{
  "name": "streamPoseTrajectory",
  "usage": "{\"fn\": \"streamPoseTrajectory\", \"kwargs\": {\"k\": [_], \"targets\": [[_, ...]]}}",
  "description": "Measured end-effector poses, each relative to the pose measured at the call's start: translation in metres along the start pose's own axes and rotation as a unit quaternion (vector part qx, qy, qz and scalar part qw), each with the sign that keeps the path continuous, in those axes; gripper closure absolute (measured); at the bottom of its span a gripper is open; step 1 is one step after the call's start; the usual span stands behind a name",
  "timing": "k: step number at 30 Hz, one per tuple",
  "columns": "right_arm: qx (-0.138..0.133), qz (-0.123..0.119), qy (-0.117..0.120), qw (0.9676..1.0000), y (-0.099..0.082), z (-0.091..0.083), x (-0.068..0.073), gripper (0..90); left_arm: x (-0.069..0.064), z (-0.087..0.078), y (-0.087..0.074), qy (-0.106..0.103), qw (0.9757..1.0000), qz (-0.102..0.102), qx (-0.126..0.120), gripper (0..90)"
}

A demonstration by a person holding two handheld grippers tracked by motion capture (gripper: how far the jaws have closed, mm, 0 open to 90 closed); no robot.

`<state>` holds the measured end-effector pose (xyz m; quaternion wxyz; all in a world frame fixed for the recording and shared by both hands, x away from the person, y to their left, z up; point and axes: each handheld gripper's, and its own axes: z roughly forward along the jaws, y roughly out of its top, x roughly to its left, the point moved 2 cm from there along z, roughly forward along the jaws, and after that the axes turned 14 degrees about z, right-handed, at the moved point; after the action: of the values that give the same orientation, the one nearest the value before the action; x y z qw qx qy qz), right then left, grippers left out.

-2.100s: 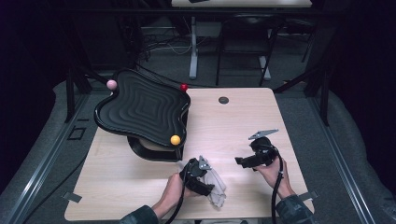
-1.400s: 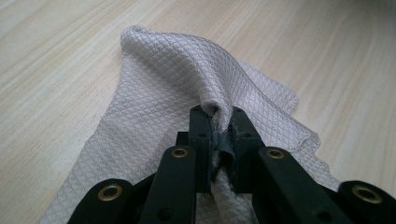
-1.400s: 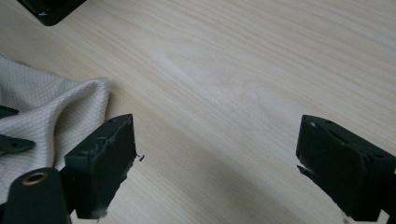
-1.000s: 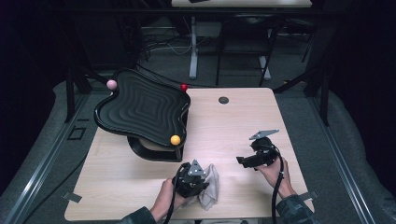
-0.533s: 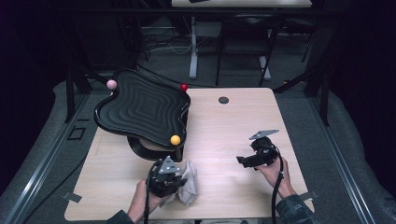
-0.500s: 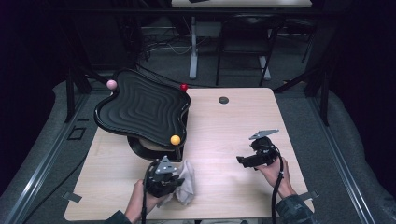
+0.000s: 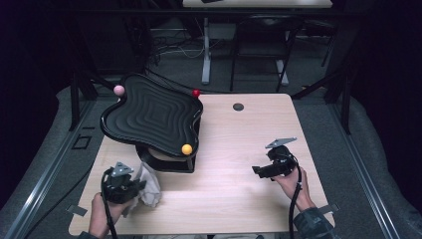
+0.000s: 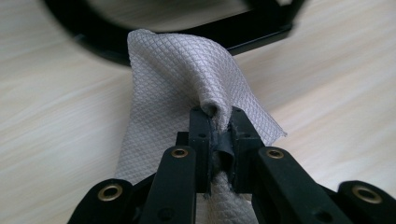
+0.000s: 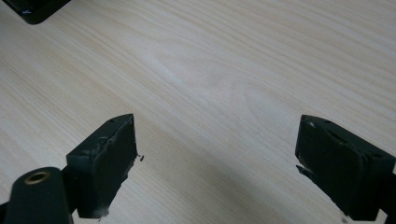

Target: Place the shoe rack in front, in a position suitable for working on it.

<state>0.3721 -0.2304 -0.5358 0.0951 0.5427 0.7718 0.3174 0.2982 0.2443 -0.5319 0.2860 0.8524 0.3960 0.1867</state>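
My left gripper [image 7: 135, 187] is shut on a grey quilted cloth [image 7: 148, 185] near the table's front left corner. In the left gripper view the jaws pinch a fold of the cloth [image 8: 187, 74], which drapes onto the wood toward a black base [image 8: 252, 32]. A black wavy tray [image 7: 152, 112] on a stand sits at the back left, with a pink ball [image 7: 119, 90], a red ball [image 7: 196, 93] and an orange ball [image 7: 186, 149] on its rim. My right gripper [image 7: 259, 171] rests at the right, open over bare wood, its fingers [image 9: 105, 158] wide apart.
The light wooden table [image 7: 239, 134] has a dark round grommet [image 7: 238, 106] near its back edge. Between the two grippers lies bare wood. Dark floor, rails and another desk's legs surround the table.
My left hand has dragged the cloth leftward along the front of the table, from the centre to below the tray's stand. The right gripper has stayed put.
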Motion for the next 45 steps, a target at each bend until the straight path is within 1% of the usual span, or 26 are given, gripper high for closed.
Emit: {"fn": "streamPoseTrajectory", "kwargs": {"k": [1,2,4,5,7,8,9,10,12,14,15,17,18,19,20,21,22,23,26,29,30,32,35,37,41,45], "targets": [[0.0,-0.001,0.0,1.0,0.0,0.0,0.0,11.7,0.004,0.001,-0.002,0.002,1.0,-0.003,0.007,82.2],[0.0,-0.001,-0.001,1.0,0.0,0.0,0.0,11.7,0.009,0.003,-0.006,0.004,0.9998,-0.012,0.017,82.1],[0.0,-0.001,-0.002,1.0,0.0,0.0,0.0,11.7,0.016,0.007,-0.011,0.006,0.9992,-0.018,0.035,81.9],[0.0,-0.001,-0.002,1.0,0.0,0.0,0.0,11.7,0.018,0.009,-0.013,0.007,0.9988,-0.026,0.04,80.7],[0.0,-0.001,-0.002,1.0,0.0,0.0,0.0,11.7,0.021,0.012,-0.016,0.006,0.9983,-0.03,0.05,80.2],[0.001,-0.001,-0.001,1.0,0.0,0.0,0.0,11.7,0.023,0.014,-0.017,0.006,0.998,-0.034,0.053,74.6],[0.001,-0.001,-0.001,1.0,0.0,0.0,0.0,11.7,0.024,0.014,-0.018,0.005,0.9977,-0.036,0.057,74.6],[0.001,-0.001,-0.002,1.0,0.0,0.0,0.0,11.7,0.025,0.014,-0.018,0.004,0.9975,-0.042,0.057,69.8],[0.0,-0.002,-0.003,1.0,0.0,-0.001,0.0,11.7,0.026,0.011,-0.017,0.005,0.9976,-0.045,0.052,55.2],[0.0,-0.001,-0.004,1.0,0.0,-0.001,0.0,11.7,0.027,0.006,-0.015,0.015,0.9978,-0.048,0.043,44.4],[-0.001,-0.001,-0.004,1.0,0.0,-0.001,0.0,11.8,0.027,0.003,-0.014,0.024,0.9978,-0.049,0.037,39.6],[-0.006,-0.005,-0.002,1.0,0.001,-0.003,0.001,11.7,0.029,-0.003,-0.011,0.031,0.9978,-0.051,0.028,30.5],[-0.006,-0.005,-0.003,1.0,0.001,-0.003,0.002,11.7,0.029,-0.006,-0.01,0.037,0.9976,-0.054,0.024,28.0],[-0.01,-0.008,-0.008,0.9999,0.001,-0.003,0.003,11.7,0.031,-0.011,-0.009,0.041,0.9974,-0.056,0.018,22.8],[-0.01,-0.008,-0.008,0.9999,0.001,-0.003,0.003,11.7,0.033,-0.014,-0.008,0.043,0.9974,-0.056,0.015,22.8],[-0.008,-0.007,-0.006,0.9999,0.001,-0.003,0.003,11.7,0.035,-0.019,-0.006,0.047,0.9969,-0.063,0.008,20.2],[-0.008,-0.008,-0.005,0.9999,0.001,-0.003,0.004,11.7,0.036,-0.022,-0.005,0.048,0.9969,-0.063,0.004,18.2],[-0.008,-0.008,-0.006,0.9999,0.001,-0.003,0.004,11.8,0.039,-0.028,-0.002,0.052,0.9964,-0.067,-0.005,16.5],[-0.006,-0.009,-0.009,0.9999,0.002,-0.003,0.004,11.8,0.045,-0.043,0.007,0.062,0.9951,-0.071,-0.028,15.2],[-0.008,-0.008,-0.005,0.9999,0.002,-0.003,0.004,11.8,0.052,-0.058,0.019,0.066,0.994,-0.071,-0.049,15.1],[-0.007,-0.007,-0.006,0.9999,0.002,-0.004,0.004,11.8,0.055,-0.063,0.024,0.069,0.9937,-0.069,-0.054,15.2],[-0.007,-0.008,-0.009,0.9999,0.002,-0.004,0.005,11.8,0.06,-0.073,0.035,0.082,0.9929,-0.061,-0.061,15.2],[-0.007,-0.009,-0.008,0.9999,0.002,-0.003,0.004,11.9,0.065,-0.083,0.049,0.092,0.9919,-0.052,-0.071,15.3],[-0.006,-0.008,-0.009,0.9999,0.002,-0.003,0.004,11.9,0.068,-0.088,0.058,0.097,0.9917,-0.044,-0.072,15.3],[-0.006,-0.01,-0.012,0.9999,0.002,-0.003,0.005,11.9,0.076,-0.093,0.073,0.109,0.9905,-0.038,-0.075,15.5],[-0.006,-0.01,-0.012,0.9999,0.002,-0.003,0.004,12.0,0.086,-0.093,0.085,0.121,0.9886,-0.041,-0.079,16.2]]}}
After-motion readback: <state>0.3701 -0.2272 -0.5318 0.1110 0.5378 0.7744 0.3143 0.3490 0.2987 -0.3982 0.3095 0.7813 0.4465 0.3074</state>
